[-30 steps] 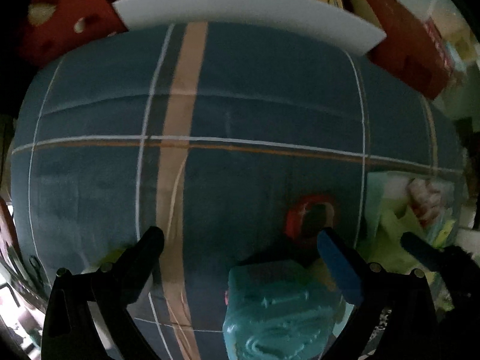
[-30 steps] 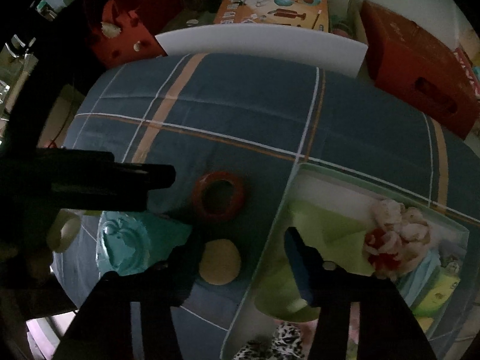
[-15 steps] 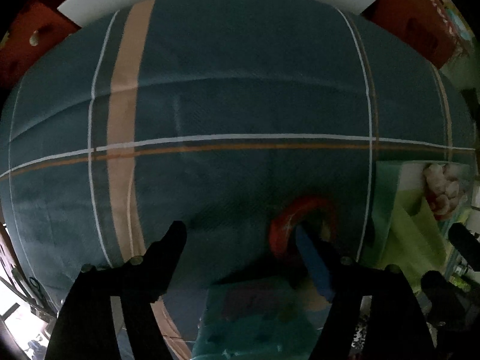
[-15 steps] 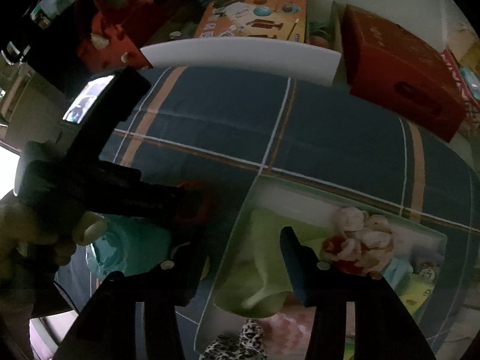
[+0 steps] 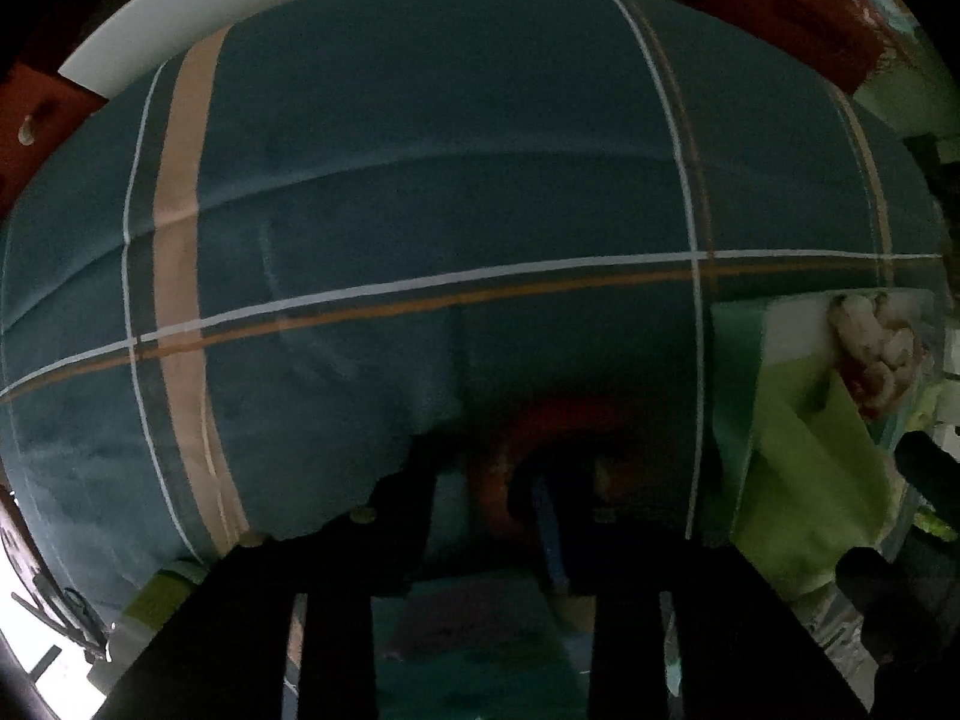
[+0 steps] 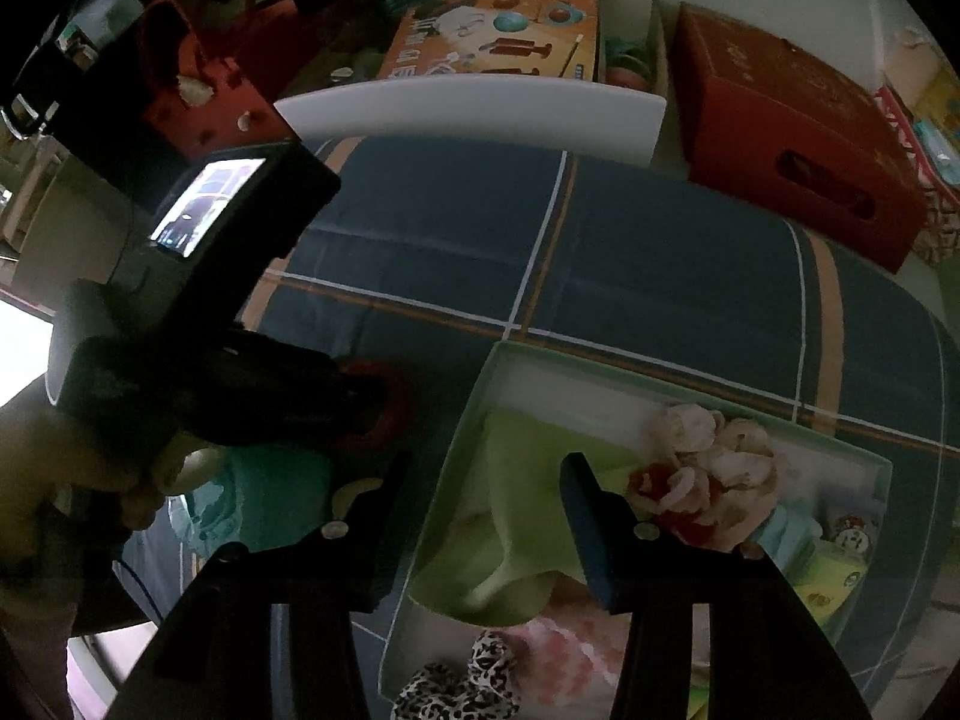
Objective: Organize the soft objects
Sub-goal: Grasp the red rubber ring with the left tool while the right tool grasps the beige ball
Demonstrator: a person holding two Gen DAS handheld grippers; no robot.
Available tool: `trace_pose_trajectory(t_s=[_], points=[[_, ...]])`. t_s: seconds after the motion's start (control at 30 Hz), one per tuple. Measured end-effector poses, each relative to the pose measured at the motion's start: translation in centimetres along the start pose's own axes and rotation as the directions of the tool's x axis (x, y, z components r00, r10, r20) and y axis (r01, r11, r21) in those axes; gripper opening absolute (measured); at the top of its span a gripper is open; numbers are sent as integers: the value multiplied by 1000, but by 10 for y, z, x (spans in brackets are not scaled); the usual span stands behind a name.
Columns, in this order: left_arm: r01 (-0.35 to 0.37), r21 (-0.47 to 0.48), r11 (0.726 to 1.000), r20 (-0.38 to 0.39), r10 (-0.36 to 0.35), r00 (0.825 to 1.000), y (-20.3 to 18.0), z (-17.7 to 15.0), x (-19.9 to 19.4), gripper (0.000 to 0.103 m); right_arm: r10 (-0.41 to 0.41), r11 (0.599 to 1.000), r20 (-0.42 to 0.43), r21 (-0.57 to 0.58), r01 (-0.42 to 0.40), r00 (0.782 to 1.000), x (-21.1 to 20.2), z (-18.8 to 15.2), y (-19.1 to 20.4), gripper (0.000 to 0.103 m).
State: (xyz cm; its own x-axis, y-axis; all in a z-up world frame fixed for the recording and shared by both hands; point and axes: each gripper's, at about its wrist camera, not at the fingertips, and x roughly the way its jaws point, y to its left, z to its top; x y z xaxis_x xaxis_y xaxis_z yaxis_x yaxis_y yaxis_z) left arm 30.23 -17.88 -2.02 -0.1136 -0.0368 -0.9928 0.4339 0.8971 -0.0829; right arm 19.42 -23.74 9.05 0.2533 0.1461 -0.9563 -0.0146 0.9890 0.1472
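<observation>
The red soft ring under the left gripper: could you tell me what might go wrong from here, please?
1. The left gripper is closing with one finger inside the red soft ring and one outside; that thin pinch on one side might slip.
2. The teal soft toy lies right beside the ring, so the closing jaws may catch it too.
3. The right gripper hovers open at the rim of the pale green storage box, possibly blocking the drop-off.

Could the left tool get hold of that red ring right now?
Probably yes. The left tool is right over the red ring, one finger dipping inside its hole, jaws closing around its edge. Nothing blocks it, though the dim view hides actual contact.
</observation>
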Motion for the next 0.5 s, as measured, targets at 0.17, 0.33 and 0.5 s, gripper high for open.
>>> trace_pose_trajectory(t_s=[0.17, 0.33, 0.5], points=[[28, -2, 1000, 18, -28, 999, 5, 0, -3, 14, 6, 1000, -10, -9, -6, 1000, 4, 0, 6, 49], [66, -43, 997, 49, -64, 997, 22, -11, -7, 12, 26, 999, -27, -34, -27, 999, 9, -4, 18, 49], [91, -97, 991, 97, -81, 992, 47, -20, -18, 12, 53, 994, -55, -88, -58, 997, 18, -10, 36, 49]])
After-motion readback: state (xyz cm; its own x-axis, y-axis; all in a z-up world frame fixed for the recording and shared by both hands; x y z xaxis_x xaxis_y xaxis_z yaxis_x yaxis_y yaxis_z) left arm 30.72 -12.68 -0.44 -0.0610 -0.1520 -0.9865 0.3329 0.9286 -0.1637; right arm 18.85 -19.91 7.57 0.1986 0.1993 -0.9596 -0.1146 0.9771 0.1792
